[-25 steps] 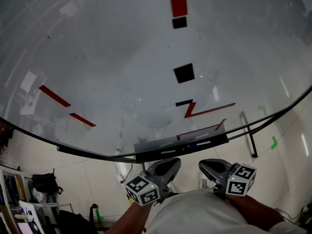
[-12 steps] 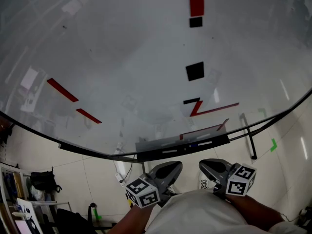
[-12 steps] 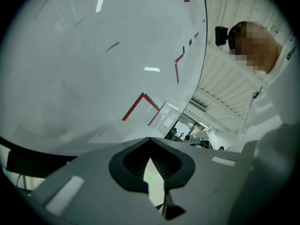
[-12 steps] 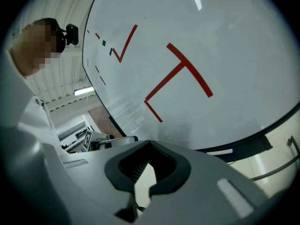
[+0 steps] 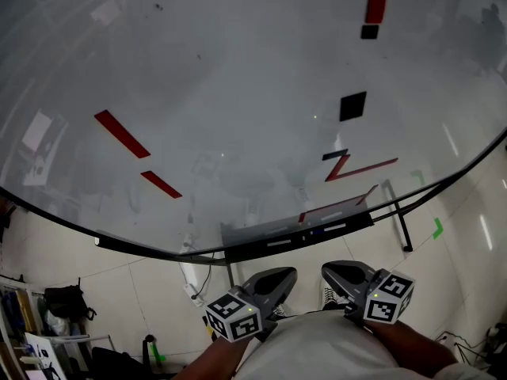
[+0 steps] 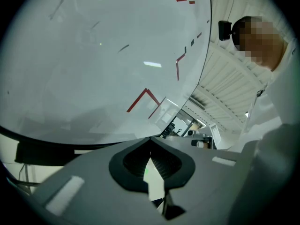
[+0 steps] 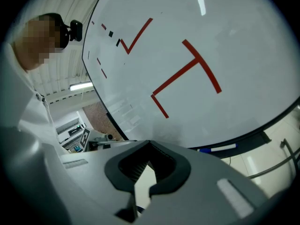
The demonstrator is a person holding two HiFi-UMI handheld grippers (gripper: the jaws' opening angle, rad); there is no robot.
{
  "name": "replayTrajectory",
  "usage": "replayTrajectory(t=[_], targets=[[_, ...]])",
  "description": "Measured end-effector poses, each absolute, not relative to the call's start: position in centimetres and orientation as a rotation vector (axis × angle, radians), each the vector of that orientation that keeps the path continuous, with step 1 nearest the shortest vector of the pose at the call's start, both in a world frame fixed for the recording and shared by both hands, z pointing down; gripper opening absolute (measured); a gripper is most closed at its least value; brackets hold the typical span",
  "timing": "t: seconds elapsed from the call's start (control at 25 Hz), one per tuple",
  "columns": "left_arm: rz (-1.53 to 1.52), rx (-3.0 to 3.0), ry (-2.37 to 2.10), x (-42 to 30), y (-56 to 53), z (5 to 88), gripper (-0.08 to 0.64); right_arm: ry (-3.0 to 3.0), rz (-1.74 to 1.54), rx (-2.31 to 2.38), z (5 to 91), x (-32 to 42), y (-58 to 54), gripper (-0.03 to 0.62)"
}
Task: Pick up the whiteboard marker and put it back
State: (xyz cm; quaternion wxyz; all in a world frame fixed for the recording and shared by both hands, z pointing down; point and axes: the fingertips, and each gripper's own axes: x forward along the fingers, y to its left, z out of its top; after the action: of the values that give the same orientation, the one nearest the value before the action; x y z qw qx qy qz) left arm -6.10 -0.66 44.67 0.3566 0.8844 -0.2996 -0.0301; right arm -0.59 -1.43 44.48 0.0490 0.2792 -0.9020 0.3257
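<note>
Left gripper: held low, right in front of the person's white shirt, pointing up toward the whiteboard. In its own view the fingers are pressed together at the tips with nothing between them, just the usual hollow behind the tips.

Right gripper: same deal, sits just beside the left one, level with it. Its own view shows the fingers closed tip to tip, and they're empty too.

Marker: lying flat in the tray, toward its right half, white barrel with a blue end. From the right gripper view it sits just beyond and right of the fingers, not touching them. Neither gripper is on it.

Tray: dark ledge running along the bottom edge of the whiteboard, above both grippers in the head view. There's another pale strip lying further left in it; can't tell what that is.

Whiteboard: big and glossy, fills most of the head view, lots of reflections.

Marks on it: two slanted red strips on the left, a red Z-ish shape on the right, a black square above that, and one more red bar with a small black block near the top.

Floor: pale tiles under the board, with some clutter at the lower left.
</note>
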Motion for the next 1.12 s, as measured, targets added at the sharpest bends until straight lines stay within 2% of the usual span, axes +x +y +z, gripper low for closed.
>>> replayTrajectory(t=[0.32, 0.64, 1.12], targets=[[-0.001, 2.37, -0.692, -7.0, 1.7, 44.7, 0.017, -2.728, 0.881, 0.966, 44.4, -2.5, 1.0, 0.0], [0.001, 2.387, -0.73, -6.4, 2.9, 44.2, 0.017, -2.757, 0.868, 0.986, 43.7, -1.4, 1.4, 0.0], [-0.066, 2.316, -0.932, -0.7, 4.8, 43.1, 0.017, -2.872, 0.855, 0.702, 41.7, 4.9, 2.5, 0.0]])
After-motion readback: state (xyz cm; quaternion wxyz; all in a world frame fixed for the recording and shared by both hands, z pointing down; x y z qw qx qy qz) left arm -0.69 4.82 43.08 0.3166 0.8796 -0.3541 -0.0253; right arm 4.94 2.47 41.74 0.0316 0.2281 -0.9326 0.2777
